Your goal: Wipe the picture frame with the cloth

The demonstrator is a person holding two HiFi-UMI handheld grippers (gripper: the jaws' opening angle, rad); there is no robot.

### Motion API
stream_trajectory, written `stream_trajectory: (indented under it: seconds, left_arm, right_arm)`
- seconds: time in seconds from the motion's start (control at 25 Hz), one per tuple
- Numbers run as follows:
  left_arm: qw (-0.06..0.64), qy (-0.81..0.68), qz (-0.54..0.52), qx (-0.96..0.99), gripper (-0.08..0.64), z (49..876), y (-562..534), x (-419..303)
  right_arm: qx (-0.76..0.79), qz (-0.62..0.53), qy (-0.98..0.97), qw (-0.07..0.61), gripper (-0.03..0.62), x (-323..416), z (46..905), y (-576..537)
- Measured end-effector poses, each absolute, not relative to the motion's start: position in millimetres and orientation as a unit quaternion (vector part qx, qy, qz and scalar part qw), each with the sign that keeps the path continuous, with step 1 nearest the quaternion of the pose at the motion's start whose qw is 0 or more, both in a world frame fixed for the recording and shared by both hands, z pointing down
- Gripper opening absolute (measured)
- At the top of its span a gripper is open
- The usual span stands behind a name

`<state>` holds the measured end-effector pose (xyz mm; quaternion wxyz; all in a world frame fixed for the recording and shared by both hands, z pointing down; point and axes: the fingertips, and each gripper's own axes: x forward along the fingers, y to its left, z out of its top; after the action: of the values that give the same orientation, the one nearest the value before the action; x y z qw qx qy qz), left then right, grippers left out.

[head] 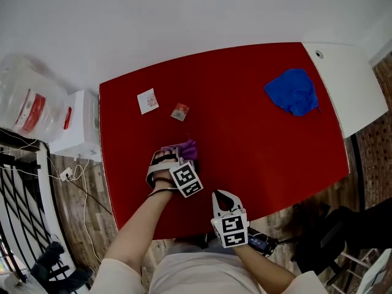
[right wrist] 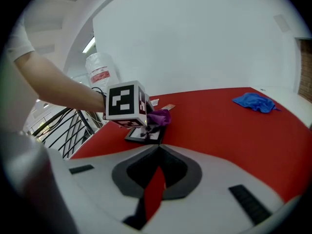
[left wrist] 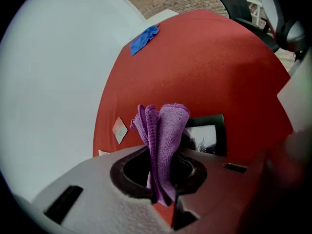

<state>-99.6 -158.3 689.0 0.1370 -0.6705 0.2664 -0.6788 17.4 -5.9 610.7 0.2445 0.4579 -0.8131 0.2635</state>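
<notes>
Wiping looks under way: the left tool (head: 173,155), clamped on the purple cloth (head: 187,147), sits over the picture frame (left wrist: 207,135) toward the bench's (head: 257,152) front-left corner. The right tool (head: 224,196) hovers closed, empty. Next, probably: press down, sweep across.

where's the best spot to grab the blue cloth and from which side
Probably a raised fold near the middle of the blue cloth, coming straight down from above: it lies crumpled on the red table, with humped creases to pinch and thin edges flat.
</notes>
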Motion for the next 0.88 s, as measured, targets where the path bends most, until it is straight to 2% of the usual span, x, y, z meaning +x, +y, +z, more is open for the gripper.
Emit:
stream_trajectory:
  seconds: [0.56,0.88]
  left_arm:
    - [0.151,0.226,-0.669,-0.691,0.061,693,-57,-81]
    - [0.147,0.250,-0.651,-0.702,0.061,683,-59,-79]
  right_arm:
    - [0.446,0.257,-0.822,0.243,0.003,14,612,-19]
    - [0.439,0.249,-0.826,0.251,0.003,10,611,-13]
